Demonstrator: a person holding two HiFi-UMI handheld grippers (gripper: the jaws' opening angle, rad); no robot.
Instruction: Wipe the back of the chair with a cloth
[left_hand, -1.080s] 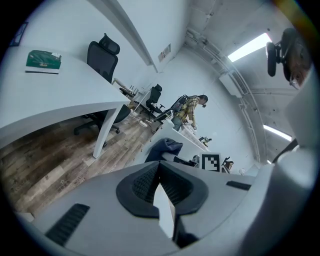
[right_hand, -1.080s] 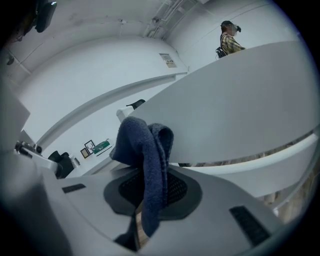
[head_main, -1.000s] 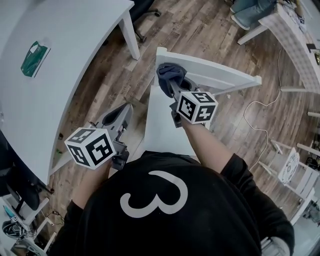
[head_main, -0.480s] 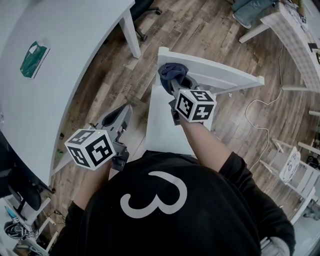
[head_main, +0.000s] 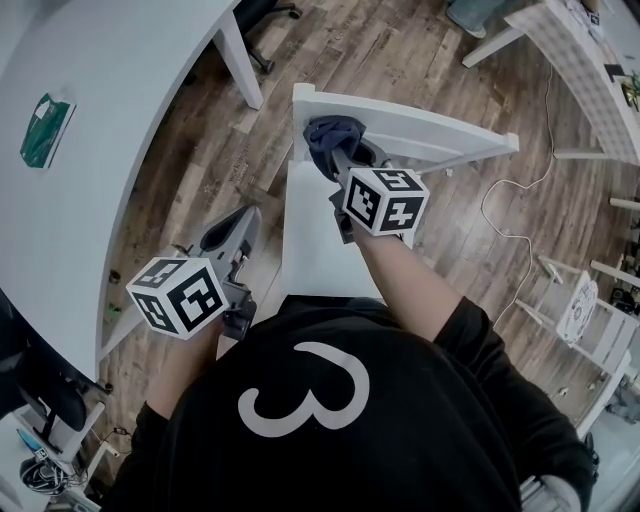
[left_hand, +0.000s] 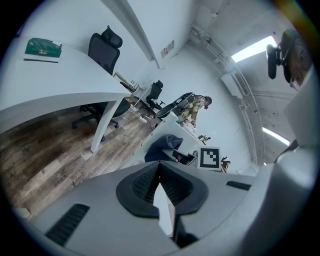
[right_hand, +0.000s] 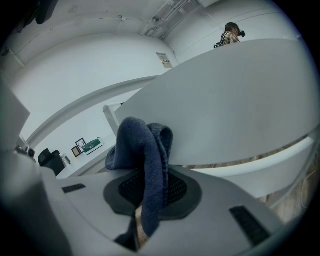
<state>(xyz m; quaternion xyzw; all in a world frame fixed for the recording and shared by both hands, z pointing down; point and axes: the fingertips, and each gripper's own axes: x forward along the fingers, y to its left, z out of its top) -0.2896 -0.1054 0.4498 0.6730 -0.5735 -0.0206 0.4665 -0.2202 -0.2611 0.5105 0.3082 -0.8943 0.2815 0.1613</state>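
Cloth (head_main: 325, 140): dark blue and bunched, upper centre of the head view, resting against the left end of the chair back (head_main: 430, 135).
Right gripper (head_main: 342, 162): jaws clamped on the cloth, which folds over between them.
Chair back: white rail slanting from upper centre toward the right.
Chair seat (head_main: 310, 240): white, just below the rail, centre of frame.
Left gripper (head_main: 235, 225): lower left, jaws closed together on nothing, beside the seat's left edge.
Table (head_main: 120, 180): white, upper left, with a flat green item (head_main: 45, 130) on it.
Floor (head_main: 200, 150): wood planks.
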